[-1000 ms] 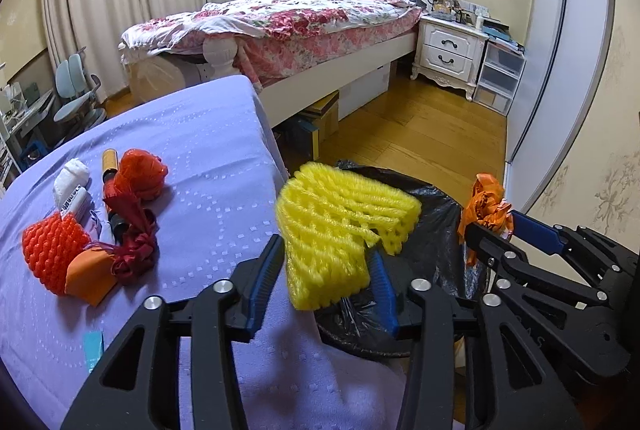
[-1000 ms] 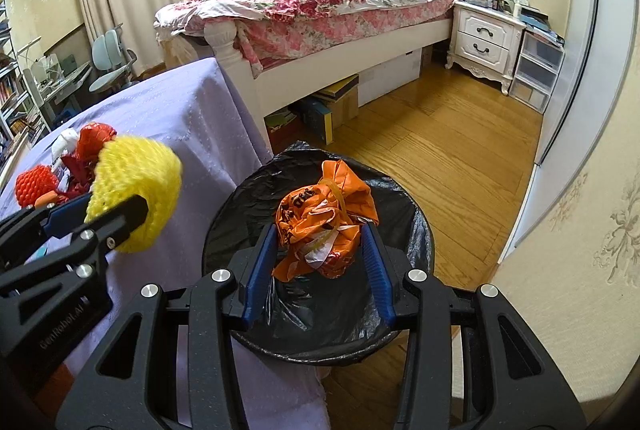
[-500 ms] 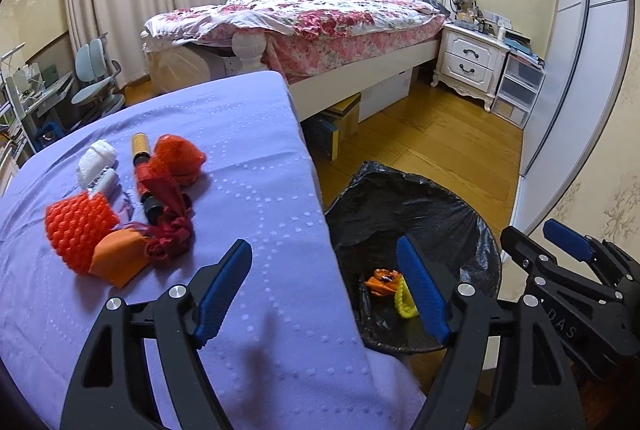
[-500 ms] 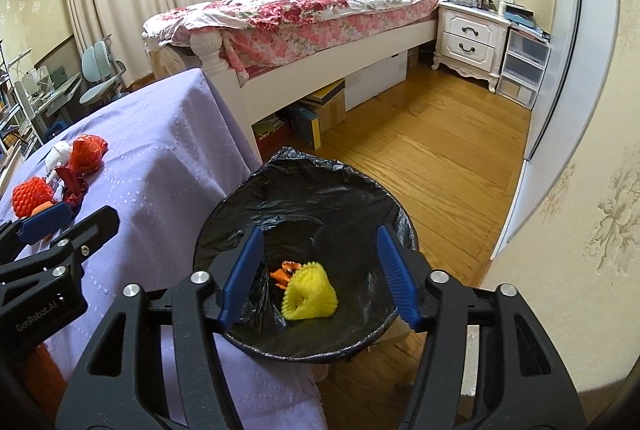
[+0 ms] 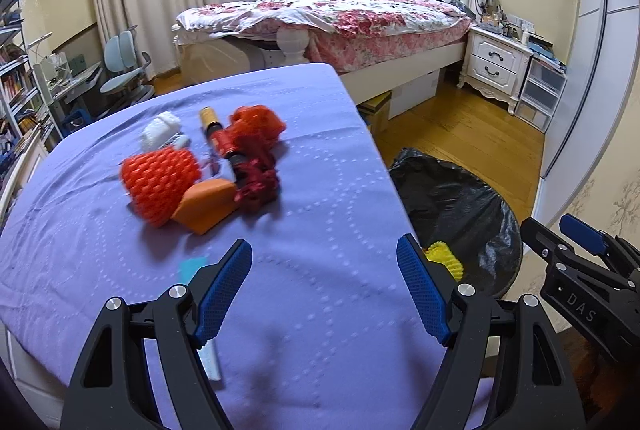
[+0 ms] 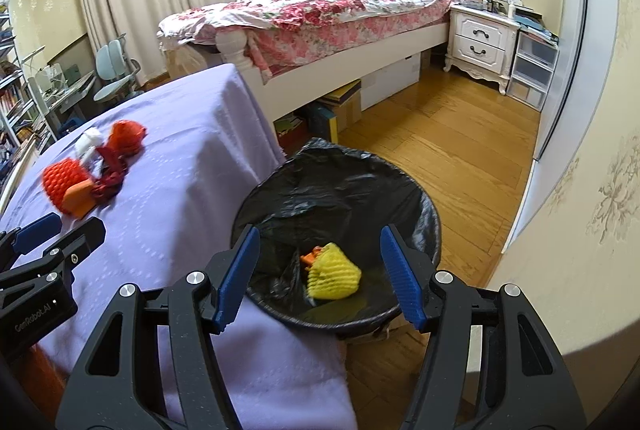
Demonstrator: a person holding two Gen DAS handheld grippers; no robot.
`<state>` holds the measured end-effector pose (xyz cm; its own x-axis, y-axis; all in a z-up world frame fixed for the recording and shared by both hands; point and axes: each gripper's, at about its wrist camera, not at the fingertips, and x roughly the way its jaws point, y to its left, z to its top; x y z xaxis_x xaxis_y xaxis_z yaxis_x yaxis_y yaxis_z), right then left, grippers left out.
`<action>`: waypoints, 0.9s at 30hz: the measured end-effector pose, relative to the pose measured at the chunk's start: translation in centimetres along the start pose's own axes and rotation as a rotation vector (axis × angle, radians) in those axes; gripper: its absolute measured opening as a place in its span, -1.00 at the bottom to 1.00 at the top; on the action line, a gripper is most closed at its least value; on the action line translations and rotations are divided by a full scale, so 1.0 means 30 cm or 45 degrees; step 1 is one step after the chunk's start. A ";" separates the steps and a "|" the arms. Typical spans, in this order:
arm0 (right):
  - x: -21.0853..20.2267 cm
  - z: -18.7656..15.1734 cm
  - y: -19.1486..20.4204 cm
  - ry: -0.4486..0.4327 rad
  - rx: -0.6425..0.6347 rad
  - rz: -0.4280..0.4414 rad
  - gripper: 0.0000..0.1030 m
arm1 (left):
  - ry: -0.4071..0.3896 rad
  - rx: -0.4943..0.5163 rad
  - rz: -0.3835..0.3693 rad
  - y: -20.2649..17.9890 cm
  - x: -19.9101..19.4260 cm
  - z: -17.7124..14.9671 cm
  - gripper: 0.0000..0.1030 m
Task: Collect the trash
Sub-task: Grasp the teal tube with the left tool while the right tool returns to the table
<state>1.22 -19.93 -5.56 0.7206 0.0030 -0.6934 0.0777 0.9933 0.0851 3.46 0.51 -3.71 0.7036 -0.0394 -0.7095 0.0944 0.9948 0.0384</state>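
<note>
Two pieces of trash are already in the bin [image 6: 424, 205]: the yellow net [image 6: 334, 274] lies on the bottom of the black liner, with an orange wrapper [image 6: 310, 257] touching it at its 10 o'clock, mostly hidden under it. In the left wrist view only a corner of the yellow net shows past the bin's rim.

The rest is still on the purple surface [image 5: 320, 189], heaped in one cluster at about 11 o'clock from the left tongs [image 5: 325, 286]. There the orange-red net [image 5: 160, 181] lies nearest, an orange card piece [image 5: 206, 203] touches it at 4 o'clock, and a dark red ribbon tangle [image 5: 256, 177] lies just beside that. Beyond them are a tube [image 5: 216, 129], a second red net [image 5: 256, 121] and a white wad [image 5: 160, 129]. A small teal scrap [image 5: 192, 267] lies apart, close to the left pad.

Both tongs are empty. The left tongs stand wide over the surface, and their jaws have just been opening with nothing between them now. The right tongs [image 6: 318, 276] stand moderately open above the bin mouth and have likewise just been opening, the dropped pieces lying well below them.

By my count roughly a quarter of the collecting is done. The whole cluster and the scrap remain to be carried over, probably in several trips.
</note>
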 end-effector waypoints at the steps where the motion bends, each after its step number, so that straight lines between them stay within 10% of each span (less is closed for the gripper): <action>1: -0.008 -0.006 0.006 -0.002 -0.004 0.003 0.19 | 0.000 -0.003 0.008 0.014 -0.009 -0.008 0.46; 17: -0.062 -0.120 0.174 0.046 -0.122 0.099 0.19 | 0.047 -0.094 0.109 0.220 -0.050 -0.153 0.44; 27: -0.065 -0.134 0.254 0.045 -0.196 0.125 0.19 | 0.102 -0.094 0.072 0.248 -0.015 -0.196 0.07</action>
<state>-2.37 -11.90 -6.44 0.6948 0.1019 -0.7119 -0.0998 0.9940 0.0449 -0.29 8.49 -7.24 0.6473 0.0220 -0.7619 0.0018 0.9995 0.0304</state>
